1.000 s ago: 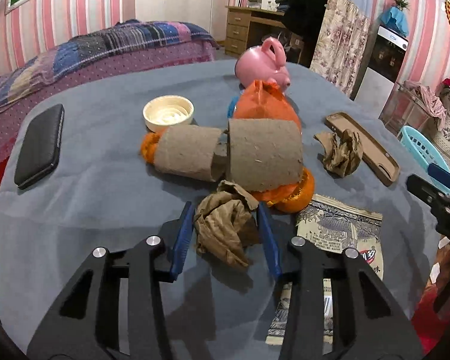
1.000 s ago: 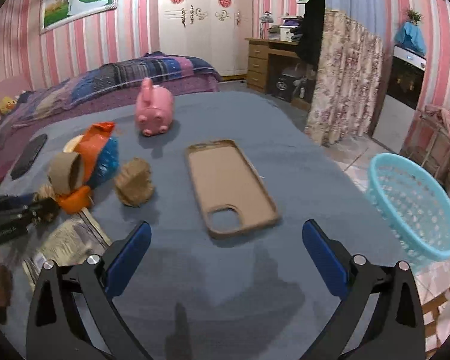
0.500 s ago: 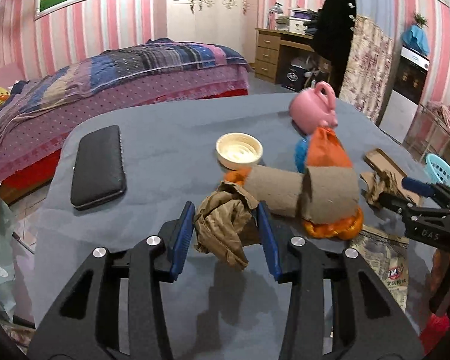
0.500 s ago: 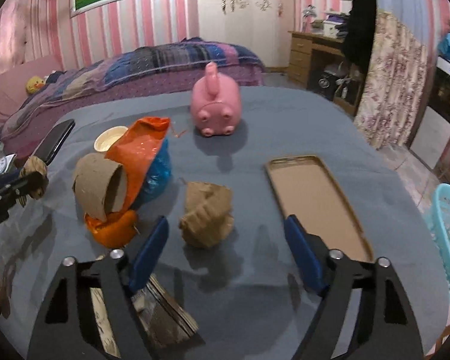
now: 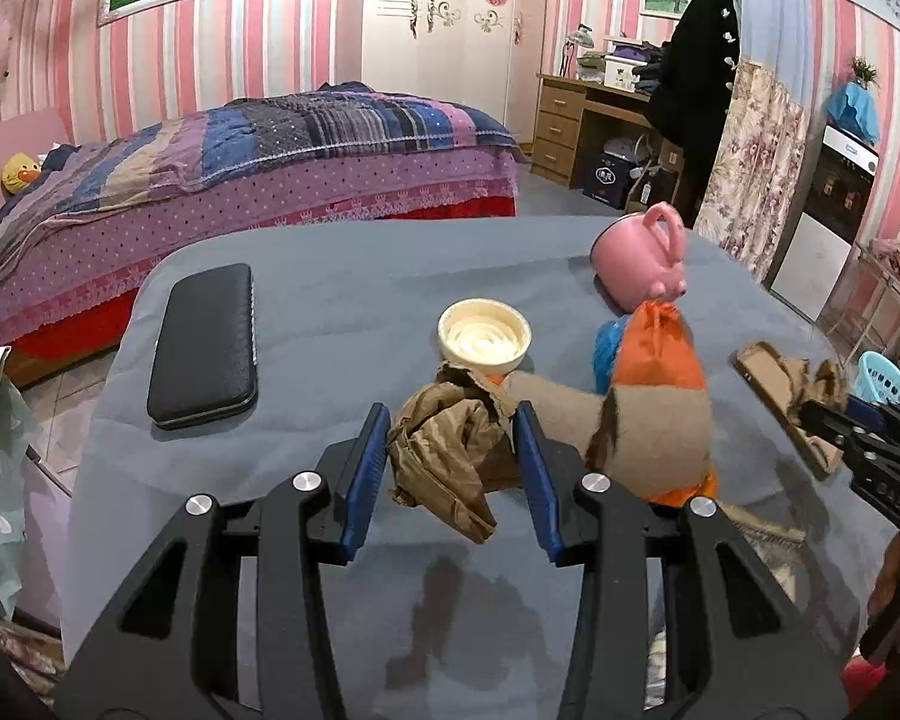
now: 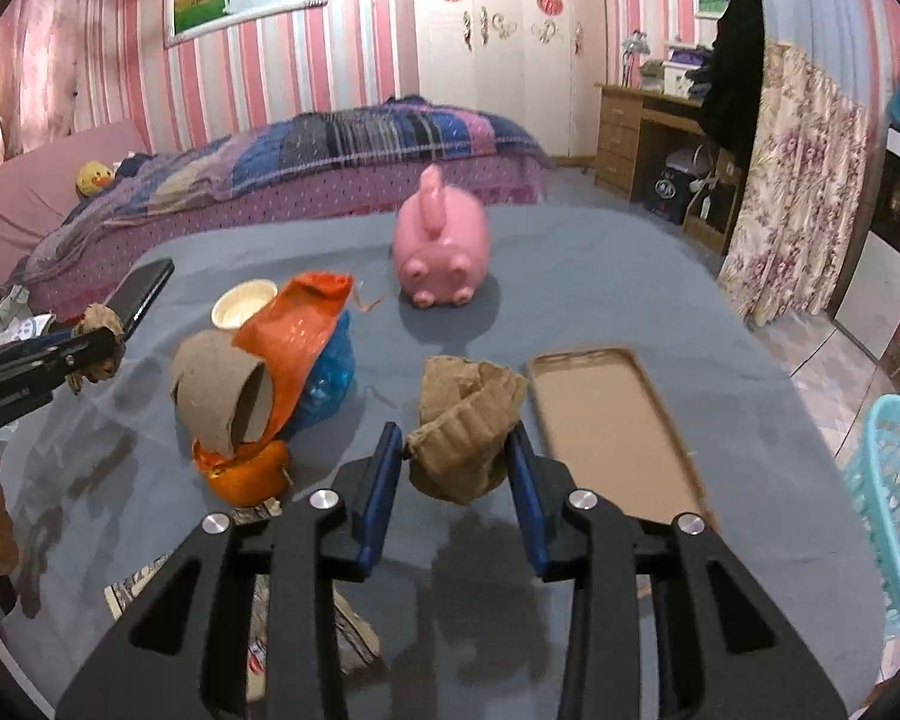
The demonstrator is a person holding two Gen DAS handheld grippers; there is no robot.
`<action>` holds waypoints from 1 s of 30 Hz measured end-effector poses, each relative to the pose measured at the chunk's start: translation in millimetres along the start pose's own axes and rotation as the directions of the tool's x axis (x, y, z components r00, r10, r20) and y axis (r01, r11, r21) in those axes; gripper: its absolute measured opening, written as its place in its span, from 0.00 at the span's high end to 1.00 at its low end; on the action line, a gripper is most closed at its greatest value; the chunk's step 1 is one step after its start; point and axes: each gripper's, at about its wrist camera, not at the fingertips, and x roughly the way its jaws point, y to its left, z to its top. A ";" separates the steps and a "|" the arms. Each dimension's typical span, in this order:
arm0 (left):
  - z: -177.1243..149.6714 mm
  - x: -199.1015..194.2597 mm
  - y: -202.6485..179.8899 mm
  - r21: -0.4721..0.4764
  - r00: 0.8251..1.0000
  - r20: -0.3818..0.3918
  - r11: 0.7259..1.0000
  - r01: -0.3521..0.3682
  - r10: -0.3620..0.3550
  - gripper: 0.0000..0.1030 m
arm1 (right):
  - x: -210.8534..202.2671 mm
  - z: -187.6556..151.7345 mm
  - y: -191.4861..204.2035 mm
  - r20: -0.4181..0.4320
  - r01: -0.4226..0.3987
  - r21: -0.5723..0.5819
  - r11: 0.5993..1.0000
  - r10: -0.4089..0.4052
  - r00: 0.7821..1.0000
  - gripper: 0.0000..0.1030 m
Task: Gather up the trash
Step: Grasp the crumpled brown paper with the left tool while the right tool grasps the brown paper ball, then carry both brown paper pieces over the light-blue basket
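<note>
1. Left wrist view, from the left: a black rectangular case point(image 5: 205, 345) lay flat on the grey cloth-covered table point(image 5: 342, 276).
2. The left gripper point(image 5: 453, 441) was clamped narrowly on a crumpled brown paper wad point(image 5: 447, 453), both blue pads pressing its sides, the wad hanging clear above the cloth.
3. Beyond it stood a small cream round bowl point(image 5: 484, 336); to the right, a torn cardboard tube point(image 5: 654, 432) rested against an orange plastic bag point(image 5: 657, 348).
4. Right wrist view: the right gripper point(image 6: 455, 465) was closing, its jaws narrow around a second crumpled tan paper wad point(image 6: 465, 426) sitting on the table.
5. Just right of that wad lay a tan phone case point(image 6: 612, 426), open side up; a turquoise plastic basket point(image 6: 897, 510) stood off the table's right edge.
</note>
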 end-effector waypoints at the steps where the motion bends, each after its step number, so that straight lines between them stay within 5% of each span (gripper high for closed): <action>1: 1.5 -1.3 -5.3 0.004 1.000 0.006 1.000 0.001 -0.001 0.60 | -5.3 -0.1 -4.2 0.010 0.006 0.001 1.000 -0.006 1.000 0.65; 12: 11.3 -6.3 -74.8 0.058 0.998 0.034 0.997 0.045 -0.047 0.60 | -66.6 -9.8 -85.7 0.090 0.134 0.055 0.989 -0.139 0.986 0.65; 30: 19.2 -4.0 -218.8 0.149 0.981 0.018 0.971 0.187 -0.192 0.60 | -126.4 -45.4 -239.6 0.082 0.310 0.162 0.937 -0.326 0.942 0.65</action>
